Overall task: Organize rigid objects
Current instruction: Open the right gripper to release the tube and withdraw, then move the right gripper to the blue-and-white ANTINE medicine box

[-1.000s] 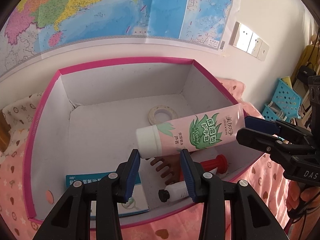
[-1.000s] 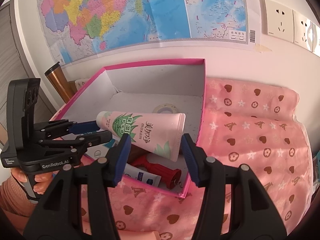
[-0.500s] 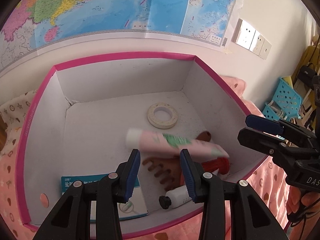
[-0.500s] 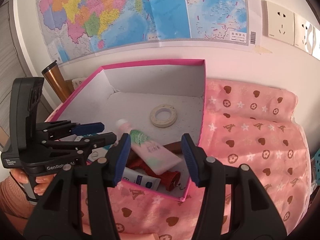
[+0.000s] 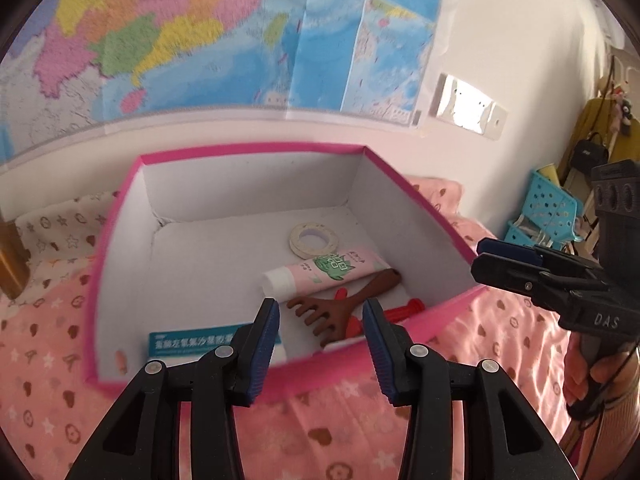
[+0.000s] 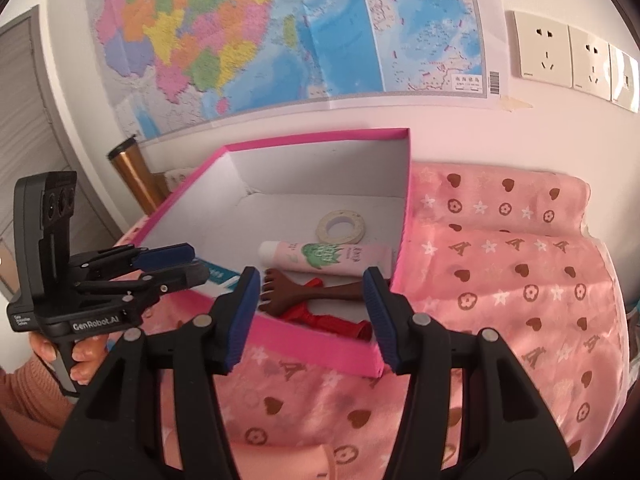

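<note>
A pink-edged cardboard box [image 5: 416, 196] with a white inside sits open on a surface covered by a pink cloth [image 6: 516, 280] printed with hearts, stars and flowers. A pink hand-cream tube [image 5: 326, 270] with a green leaf design and a white cap lies flat on the box floor, near the right wall. Just behind it lies a roll of white tape [image 5: 314, 239]. In front of the tube, a dark brown wooden back scratcher [image 5: 340, 306] lies with its claw end pointing left; the tube rests across its handle. Red handles of a tool [image 6: 328, 320] show under the scratcher, close to the near wall. A teal and white packet [image 5: 212, 342] lies flat in the near left corner.

The left gripper [image 5: 320, 338] hangs over the near rim of the box. Its jaws have just been opening and stand apart with nothing between them. The right gripper [image 6: 310, 316] hovers at the near right corner of the box, its jaws also released and gripping nothing. A hand [image 6: 86, 356] holds the left gripper's handle.

On the wall behind hang a colourful map [image 6: 288, 36] and white wall sockets [image 6: 572, 60]. A copper-coloured flask [image 6: 130, 172] stands left of the box, and turquoise plastic baskets [image 5: 548, 208] sit far to the right.
</note>
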Motion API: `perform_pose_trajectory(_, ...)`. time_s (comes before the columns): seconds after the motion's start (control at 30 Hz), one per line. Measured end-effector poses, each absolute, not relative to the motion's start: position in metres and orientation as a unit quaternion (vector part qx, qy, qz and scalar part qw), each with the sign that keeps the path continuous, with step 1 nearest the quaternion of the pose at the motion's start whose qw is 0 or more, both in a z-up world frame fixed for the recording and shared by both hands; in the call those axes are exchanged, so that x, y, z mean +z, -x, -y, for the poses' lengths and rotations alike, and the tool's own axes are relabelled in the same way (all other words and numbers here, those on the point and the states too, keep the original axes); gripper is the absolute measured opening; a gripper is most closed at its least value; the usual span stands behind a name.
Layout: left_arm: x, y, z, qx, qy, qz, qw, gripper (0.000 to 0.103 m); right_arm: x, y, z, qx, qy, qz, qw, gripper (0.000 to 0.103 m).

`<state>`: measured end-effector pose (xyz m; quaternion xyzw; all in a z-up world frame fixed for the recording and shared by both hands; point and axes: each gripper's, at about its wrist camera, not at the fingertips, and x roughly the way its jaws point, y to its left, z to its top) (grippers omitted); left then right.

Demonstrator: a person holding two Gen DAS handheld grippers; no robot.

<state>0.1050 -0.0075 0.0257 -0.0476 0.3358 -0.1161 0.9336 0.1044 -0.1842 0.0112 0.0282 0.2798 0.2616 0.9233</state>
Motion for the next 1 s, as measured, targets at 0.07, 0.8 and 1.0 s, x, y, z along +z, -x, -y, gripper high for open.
perform_pose_trajectory(0.07, 0.030, -0.092, 0.006, -0.118, 0.047, -0.326, 0.937, 0.049, 0.011, -0.093, 0.187, 0.272, -0.031, -0.275, 0.922, 0.057)
perform_pose_trajectory(0.8, -0.033, 0.004, 0.026, -0.154, 0.038, -0.420, 0.894, 0.049, -0.079, -0.040, 0.210, 0.266, -0.093, -0.388, 0.878, 0.058)
perform_pose_trajectory(1.0, -0.029, 0.021, -0.013, -0.085, 0.069, -0.412, 0.905, 0.049, -0.067, -0.035, 0.179, 0.312, -0.079, -0.369, 0.872, 0.058)
